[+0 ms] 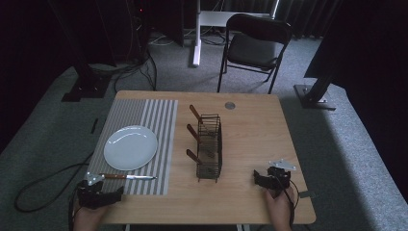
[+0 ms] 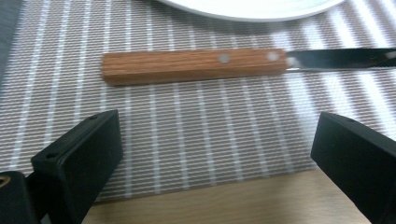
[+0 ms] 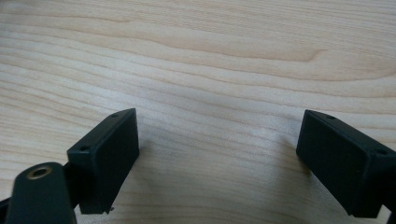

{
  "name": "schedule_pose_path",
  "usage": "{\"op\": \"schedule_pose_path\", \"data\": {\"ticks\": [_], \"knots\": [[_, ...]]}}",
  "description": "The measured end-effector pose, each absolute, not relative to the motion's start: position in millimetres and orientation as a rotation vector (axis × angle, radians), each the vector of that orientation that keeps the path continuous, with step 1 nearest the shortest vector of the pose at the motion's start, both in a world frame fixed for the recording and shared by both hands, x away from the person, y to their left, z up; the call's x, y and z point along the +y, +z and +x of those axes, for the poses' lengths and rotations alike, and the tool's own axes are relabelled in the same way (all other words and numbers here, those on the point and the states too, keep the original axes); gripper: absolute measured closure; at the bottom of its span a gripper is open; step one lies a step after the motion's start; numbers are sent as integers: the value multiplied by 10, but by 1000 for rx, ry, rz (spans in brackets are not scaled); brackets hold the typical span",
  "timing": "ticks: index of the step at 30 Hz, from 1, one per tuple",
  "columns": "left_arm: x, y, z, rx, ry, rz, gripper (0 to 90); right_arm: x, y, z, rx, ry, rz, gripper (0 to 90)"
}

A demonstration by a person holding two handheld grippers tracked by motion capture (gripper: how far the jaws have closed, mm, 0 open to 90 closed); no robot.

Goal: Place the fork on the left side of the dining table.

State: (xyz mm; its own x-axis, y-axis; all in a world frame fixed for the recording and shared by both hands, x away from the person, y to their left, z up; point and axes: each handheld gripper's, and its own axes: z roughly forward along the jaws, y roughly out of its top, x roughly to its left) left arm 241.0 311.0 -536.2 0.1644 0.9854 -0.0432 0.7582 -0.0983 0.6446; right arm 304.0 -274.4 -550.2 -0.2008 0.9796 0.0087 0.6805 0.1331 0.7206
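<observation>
Black jaws: our left gripper (image 2: 212, 154) stands wide open and holds nothing, its two black plastic fingers (image 2: 79, 156) resting low over the near edge of the grey-and-white striped woven placemat (image 2: 187, 135).
Wooden handle: the wood-handled table knife with two steel rivets (image 2: 194, 65) lies flat on the placemat just beyond the jaws, crosswise to them, blade towards the right.
Step in hand: we judge it to be picking up this knife with the left gripper.
Doing it well: we should move forward, centre the jaws on the handle between its butt and the rivets, and close on the long sides (not the blade).
Clearance: the round white plate (image 1: 130, 147) sits just past the knife, so we stop short of its rim.
Right side: our right gripper (image 3: 219, 154) is open too, empty, over bare light wooden table (image 3: 210, 56).
Farther out: the dark wire cutlery rack (image 1: 210, 147) stands mid-table with other wooden handles sticking out.
</observation>
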Motion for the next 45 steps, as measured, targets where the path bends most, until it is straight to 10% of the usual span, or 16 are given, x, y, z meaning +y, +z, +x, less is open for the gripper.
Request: {"op": "schedule_pose_path", "data": {"ticks": [45], "knots": [[2412, -4753, 2682, 1246, 432, 1974, 23, -2746, -5502, 3040, 1945, 835, 1591, 126]]}}
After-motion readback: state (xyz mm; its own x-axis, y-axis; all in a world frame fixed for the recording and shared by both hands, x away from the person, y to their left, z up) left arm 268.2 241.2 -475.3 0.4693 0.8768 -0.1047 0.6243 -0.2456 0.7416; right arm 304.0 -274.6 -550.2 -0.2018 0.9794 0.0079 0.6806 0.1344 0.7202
